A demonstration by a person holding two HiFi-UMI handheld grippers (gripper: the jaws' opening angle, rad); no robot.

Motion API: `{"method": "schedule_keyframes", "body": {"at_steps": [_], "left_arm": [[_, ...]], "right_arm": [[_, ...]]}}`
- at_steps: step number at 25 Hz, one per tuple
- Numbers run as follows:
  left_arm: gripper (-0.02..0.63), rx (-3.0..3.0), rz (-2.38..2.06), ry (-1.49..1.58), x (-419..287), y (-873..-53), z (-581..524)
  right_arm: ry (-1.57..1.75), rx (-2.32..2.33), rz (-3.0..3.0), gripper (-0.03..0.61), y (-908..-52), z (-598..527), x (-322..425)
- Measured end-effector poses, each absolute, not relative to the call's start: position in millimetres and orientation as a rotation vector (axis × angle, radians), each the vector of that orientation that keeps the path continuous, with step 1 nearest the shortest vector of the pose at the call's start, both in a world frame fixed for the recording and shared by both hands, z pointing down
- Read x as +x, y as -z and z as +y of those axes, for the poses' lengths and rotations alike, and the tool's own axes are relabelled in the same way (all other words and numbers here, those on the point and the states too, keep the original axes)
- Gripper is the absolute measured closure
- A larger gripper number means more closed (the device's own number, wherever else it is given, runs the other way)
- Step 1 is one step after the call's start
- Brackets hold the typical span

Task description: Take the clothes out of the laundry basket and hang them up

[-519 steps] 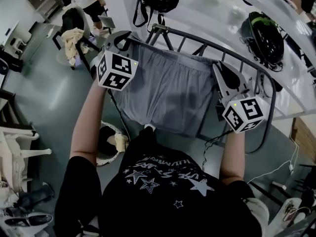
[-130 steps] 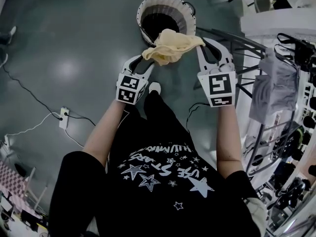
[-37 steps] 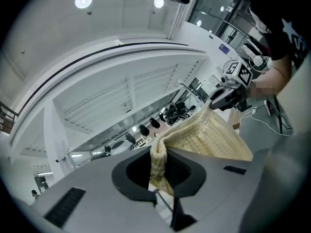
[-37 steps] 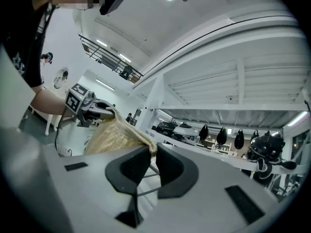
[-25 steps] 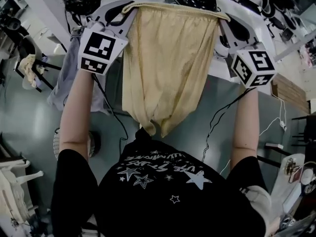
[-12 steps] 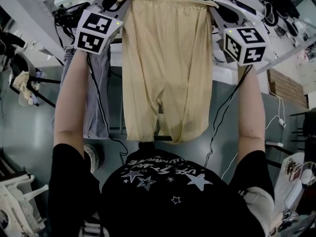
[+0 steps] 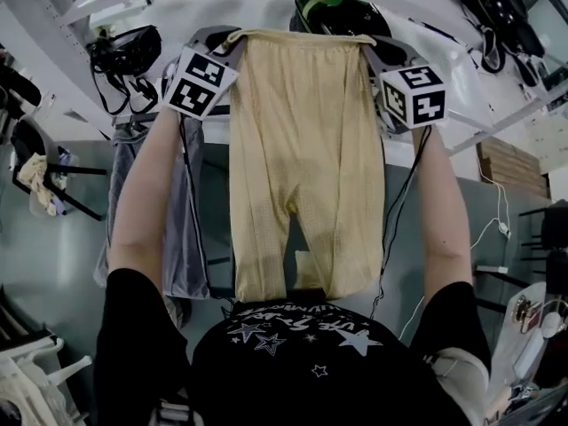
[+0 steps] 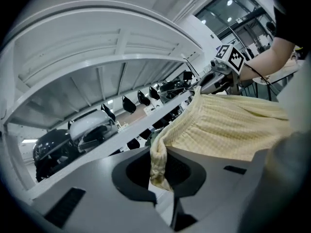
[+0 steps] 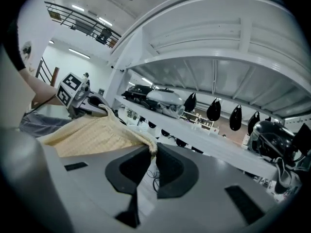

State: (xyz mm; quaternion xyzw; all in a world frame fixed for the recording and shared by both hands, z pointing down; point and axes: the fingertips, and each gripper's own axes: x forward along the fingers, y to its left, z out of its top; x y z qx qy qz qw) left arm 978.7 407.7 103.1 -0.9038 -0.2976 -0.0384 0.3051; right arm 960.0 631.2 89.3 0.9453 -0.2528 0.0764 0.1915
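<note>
A pair of pale yellow shorts [image 7: 302, 149] hangs stretched by its waistband between my two grippers, legs dangling toward the person's chest. My left gripper [image 7: 233, 41] is shut on the waistband's left corner, and my right gripper [image 7: 366, 44] is shut on the right corner. In the left gripper view the yellow cloth [image 8: 228, 130] bunches between the jaws of the left gripper [image 8: 159, 171]. In the right gripper view the waistband edge of the shorts [image 9: 92, 135] is pinched in the right gripper [image 9: 151, 154]. The laundry basket is out of view.
A grey garment [image 7: 177, 220] hangs to the left of the shorts. Beyond the grippers runs a white table [image 7: 266, 7] with a black and green helmet [image 7: 342, 11] and a black bag [image 7: 124, 51]. A chair with clothes [image 7: 40, 180] stands at far left.
Both grippers carried the stretched shorts forward and a little lower, closer together. The grey garment shifted from beside the left arm to just left of the shorts.
</note>
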Motion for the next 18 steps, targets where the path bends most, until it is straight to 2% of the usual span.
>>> {"method": "schedule_keyframes", "body": {"at_steps": [12, 18], "left_arm": [[0.558, -2.2, -0.923, 0.41, 1029, -249, 422], [0.511, -2.125, -0.867, 0.493, 1034, -279, 425]], "right_arm": [[-0.64, 2.515, -0.643, 0.535, -227, 637, 1017], [-0.754, 2.408, -0.557, 0.528, -259, 642, 1019]]}}
